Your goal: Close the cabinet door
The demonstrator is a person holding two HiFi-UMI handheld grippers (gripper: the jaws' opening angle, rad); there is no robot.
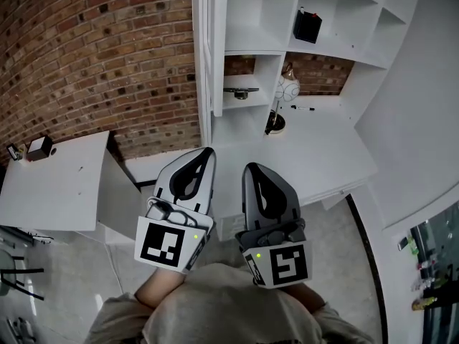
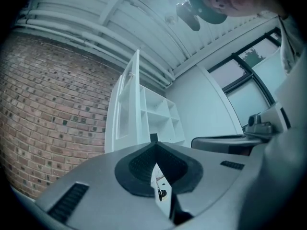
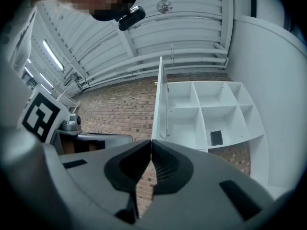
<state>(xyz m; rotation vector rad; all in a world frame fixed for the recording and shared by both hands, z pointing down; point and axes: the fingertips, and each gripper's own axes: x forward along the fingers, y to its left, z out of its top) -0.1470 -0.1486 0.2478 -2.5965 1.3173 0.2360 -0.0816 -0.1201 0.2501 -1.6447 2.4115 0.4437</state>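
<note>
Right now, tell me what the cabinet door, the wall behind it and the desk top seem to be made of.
Cabinet door: likely painted or laminated board, smooth matte white, thin flat edge.
Wall: brick, rough reddish-brown courses with pale mortar joints.
Desk top: probably the same white board, even and seamless.

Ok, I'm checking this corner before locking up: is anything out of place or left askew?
Yes: the white cabinet door stands wide open, edge-on to the shelves, leaving the cubbies exposed. Nothing looks spilled or damaged; the black box sits inside its cubby.
</note>
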